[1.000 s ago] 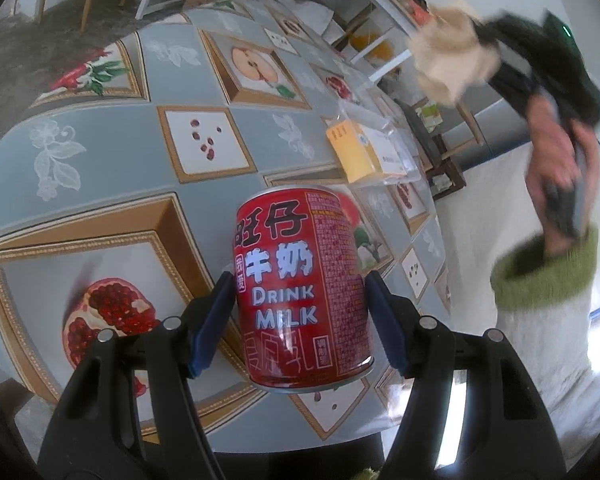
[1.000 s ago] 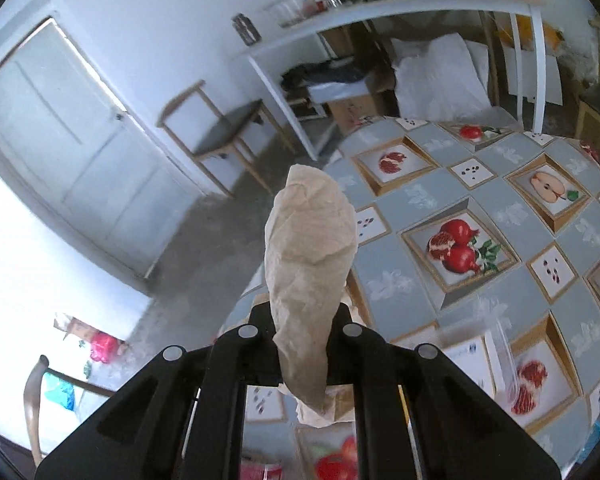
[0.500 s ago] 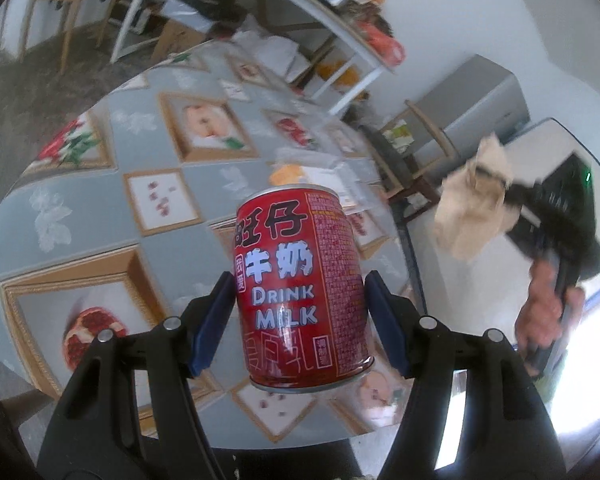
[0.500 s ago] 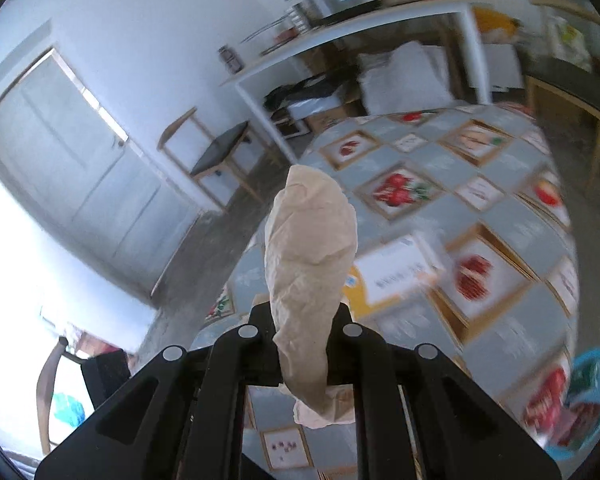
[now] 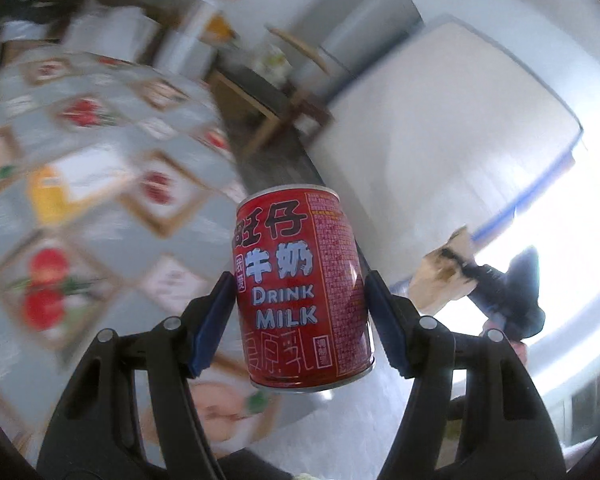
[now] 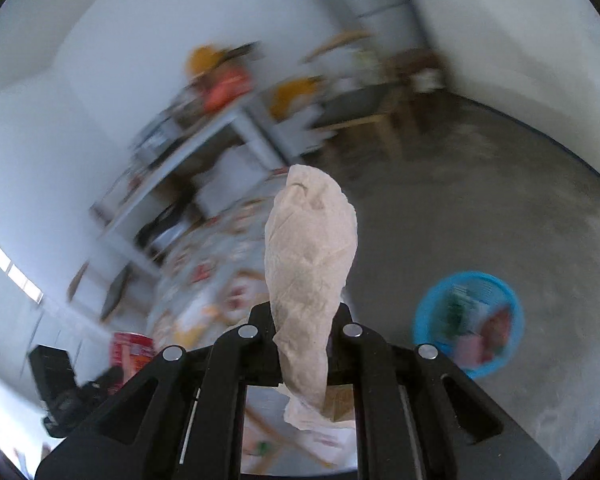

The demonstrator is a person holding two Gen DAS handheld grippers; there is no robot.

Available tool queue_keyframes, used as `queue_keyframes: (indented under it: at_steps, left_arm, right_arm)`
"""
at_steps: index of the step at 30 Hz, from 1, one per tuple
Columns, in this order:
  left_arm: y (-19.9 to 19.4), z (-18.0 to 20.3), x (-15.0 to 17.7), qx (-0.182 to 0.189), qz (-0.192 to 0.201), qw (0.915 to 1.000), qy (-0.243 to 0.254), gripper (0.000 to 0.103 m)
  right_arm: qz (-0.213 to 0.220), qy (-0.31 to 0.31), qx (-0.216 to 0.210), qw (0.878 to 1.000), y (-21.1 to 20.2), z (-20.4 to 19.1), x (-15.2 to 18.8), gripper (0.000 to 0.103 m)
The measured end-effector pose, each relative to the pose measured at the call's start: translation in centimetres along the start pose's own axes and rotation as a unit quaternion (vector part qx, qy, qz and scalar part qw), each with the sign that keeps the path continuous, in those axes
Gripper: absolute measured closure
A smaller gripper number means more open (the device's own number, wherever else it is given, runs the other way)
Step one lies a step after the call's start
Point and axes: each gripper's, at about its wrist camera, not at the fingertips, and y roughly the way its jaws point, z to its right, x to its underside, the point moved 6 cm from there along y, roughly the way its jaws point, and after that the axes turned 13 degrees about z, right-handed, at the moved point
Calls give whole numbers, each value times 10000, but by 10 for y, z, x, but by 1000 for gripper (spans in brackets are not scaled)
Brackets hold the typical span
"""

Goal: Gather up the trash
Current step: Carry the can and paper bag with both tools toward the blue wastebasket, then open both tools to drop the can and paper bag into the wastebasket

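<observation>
With left gripper (image 5: 300, 312) jaws clamped on the can (image 5: 302, 292) and right gripper (image 6: 302, 344) jaws pinching the tissue (image 6: 310, 276), a fast swing may miss the basket (image 6: 424, 308).

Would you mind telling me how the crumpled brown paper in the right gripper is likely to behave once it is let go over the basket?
The crumpled brown paper looks thin and creased, so it is probably very light and may drift rather than drop straight. It holds its shape above the right gripper, so it seems fairly springy, not limp. The blue basket is wide, which should forgive some drift.
</observation>
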Motion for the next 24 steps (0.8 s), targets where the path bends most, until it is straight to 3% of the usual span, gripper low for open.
queue_keyframes:
  at_steps: [4, 7, 12, 18, 19, 21, 22, 24]
  left_arm:
    - [78, 45, 21, 261, -792, 9963, 211, 40]
    - [136, 69, 42, 233, -1340, 9899, 400, 40]
    - [216, 91, 80, -60, -1978, 9778, 693, 40]
    - [296, 95, 115, -527, -2529, 9620, 887, 40]
    - [309, 93, 118, -644, -2559, 9599, 941, 40]
    - [328, 92, 124, -799, -2621, 9560, 1050, 39]
    - [339, 89, 127, -863, -2681, 9532, 1102, 35]
    - [356, 81, 131, -1113, -2775, 9470, 1171, 30]
  right_arm:
    - [-200, 809, 425, 9956, 1, 86, 26, 92]
    - [-365, 1312, 605, 9888, 15, 137, 46, 92]
    - [-768, 2113, 631, 9724, 67, 199, 82, 92]
    - [-1115, 2804, 752, 9504, 152, 248, 101, 89]
    - [-1142, 2859, 812, 9480, 161, 252, 100, 86]
    - [-1334, 2990, 935, 9402, 194, 269, 110, 58]
    - [-1432, 3073, 921, 9363, 205, 277, 116, 34]
    - [-1761, 3324, 1124, 9197, 232, 298, 140, 30]
